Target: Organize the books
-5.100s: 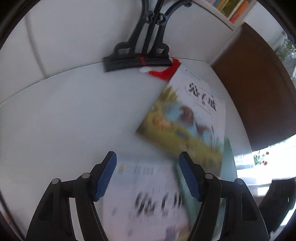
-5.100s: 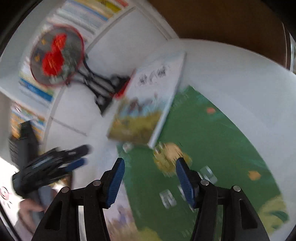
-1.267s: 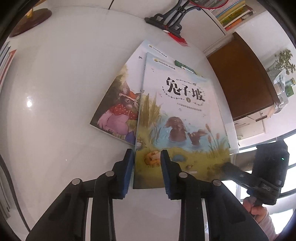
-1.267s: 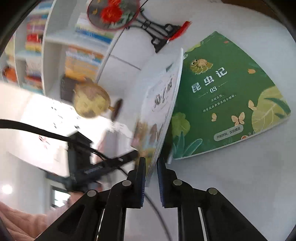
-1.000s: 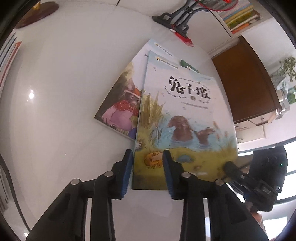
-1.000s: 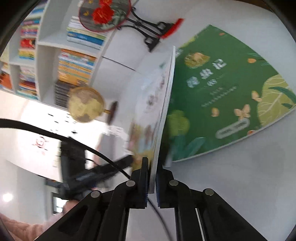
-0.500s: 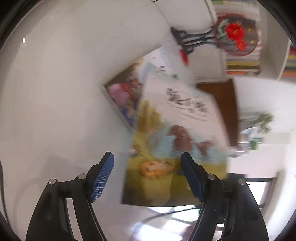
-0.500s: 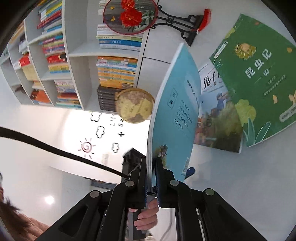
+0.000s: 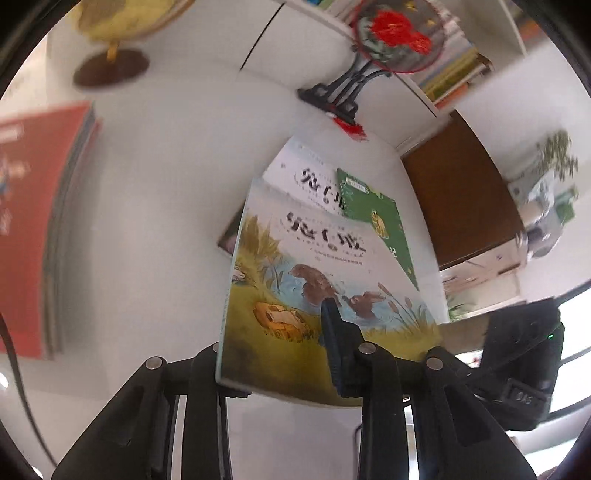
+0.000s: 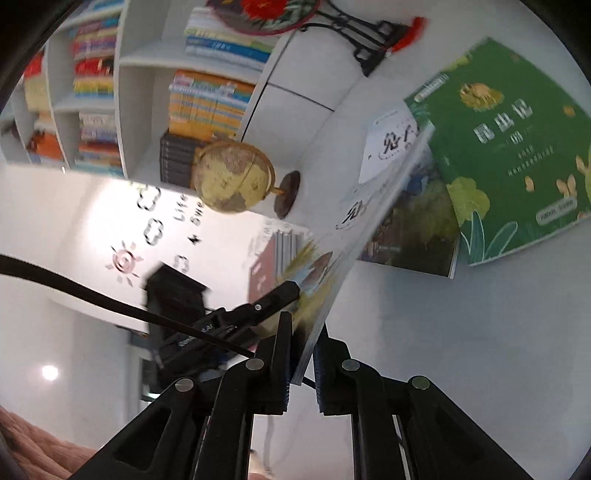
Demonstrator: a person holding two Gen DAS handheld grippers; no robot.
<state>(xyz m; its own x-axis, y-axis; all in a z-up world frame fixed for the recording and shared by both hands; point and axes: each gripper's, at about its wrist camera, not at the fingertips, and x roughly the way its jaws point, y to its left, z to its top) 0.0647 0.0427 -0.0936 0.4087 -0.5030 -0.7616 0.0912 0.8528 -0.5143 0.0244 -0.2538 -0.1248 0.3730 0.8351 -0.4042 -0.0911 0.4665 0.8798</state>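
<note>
**Both tools clamp one picture book above the table**

In the left wrist view, the left tool (image 9: 280,354) is clamped on the near edge of a thin picture book with a pond-and-reeds cover and black title characters (image 9: 314,280); its jaws have just been closing, and the book now lies between them, one black finger (image 9: 336,343) pressed on the cover and the other hidden beneath. The book is raised off the glossy white table (image 9: 155,192) and tilted. In the right wrist view, the right tool (image 10: 301,363) is nearly together, pinching the same book (image 10: 332,273) edge-on at another part of its edge, with the left tool (image 10: 273,299) reaching in from the left side of that view.

Just beyond the held book, a second picture book with a white top and the same title style (image 10: 391,147) lies flat on the table, partly covered by a green book with leaves and butterflies (image 10: 509,155) resting on its far-right part. To the left lies a stack of thin red-covered books (image 9: 33,229). Farther back stand a yellowish globe on a dark round base (image 10: 232,177) and a round fan with red flowers on a black stand (image 9: 391,33), a red tassel (image 9: 351,129) at its foot. Behind them are white shelves filled with books (image 10: 207,107), and a brown cabinet (image 9: 458,192) stands to the right.
</note>
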